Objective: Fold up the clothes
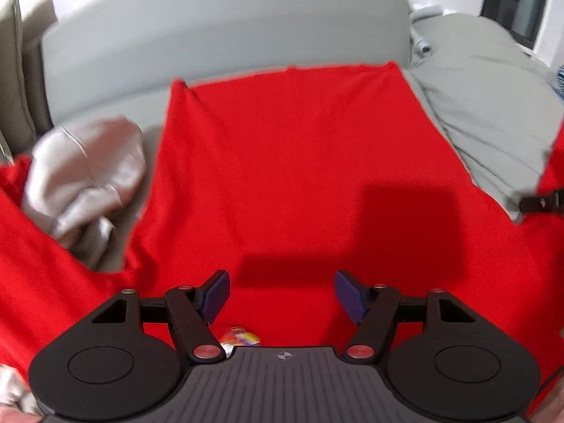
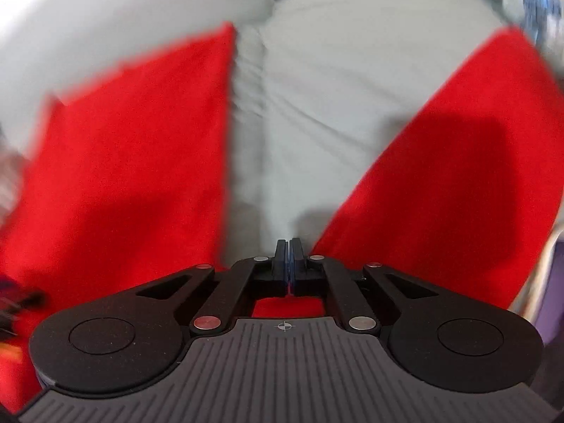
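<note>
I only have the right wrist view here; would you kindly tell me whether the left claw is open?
Observer: Yes, the left claw stands open above the red garment, nothing between its pads.
Operator: Is anything else lying near that garment?
Observer: A crumpled silvery cloth lies by its left side.
Operator: Is its main panel spread out?
Observer: Yes, it lies spread nearly flat, with light creases.

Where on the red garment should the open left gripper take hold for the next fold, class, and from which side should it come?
Judging from the left wrist view, grip the red garment at its far left corner, where the cloth rises in a small ridge the pads can pinch. Bring the left gripper in from the left edge, low over the grey bed cover, clear of the silvery cloth bundled beside it.
</note>
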{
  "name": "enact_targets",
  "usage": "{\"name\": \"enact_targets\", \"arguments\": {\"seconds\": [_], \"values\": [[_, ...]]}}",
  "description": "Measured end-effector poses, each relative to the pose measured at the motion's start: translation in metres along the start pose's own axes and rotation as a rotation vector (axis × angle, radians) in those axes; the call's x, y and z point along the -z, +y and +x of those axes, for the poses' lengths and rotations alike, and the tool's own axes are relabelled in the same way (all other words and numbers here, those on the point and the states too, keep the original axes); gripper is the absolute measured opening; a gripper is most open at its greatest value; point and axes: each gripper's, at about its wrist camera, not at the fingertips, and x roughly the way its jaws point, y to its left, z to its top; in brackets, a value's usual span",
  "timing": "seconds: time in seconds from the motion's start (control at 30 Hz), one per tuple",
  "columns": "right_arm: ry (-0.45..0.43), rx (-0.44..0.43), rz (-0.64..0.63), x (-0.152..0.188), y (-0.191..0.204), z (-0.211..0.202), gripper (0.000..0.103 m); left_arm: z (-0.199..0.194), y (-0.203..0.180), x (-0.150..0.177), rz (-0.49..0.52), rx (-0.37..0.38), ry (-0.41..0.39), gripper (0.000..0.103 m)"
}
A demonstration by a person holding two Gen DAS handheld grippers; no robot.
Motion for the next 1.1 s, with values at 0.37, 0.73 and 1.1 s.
{"name": "enact_targets", "arguments": {"seconds": [0.37, 0.73, 1.1], "values": [[0.114, 0.120, -0.178, 0.039, 0.050, -0.011, 0.015, -0.011, 0.092, 0.050, -0.248, -0.253, 0.131, 0.067], [0.054, 0.032, -0.133, 0.075, 0.080, -0.091, 0.025, -0.078, 0.104, 0.068, -0.284, -0.116, 0.054, 0.069], [0.103, -0.020, -0.108, 0.125, 0.102, -0.098, 0.026, -0.089, 0.054, 0.083, -0.118, 0.050, -0.033, 0.066]]}}
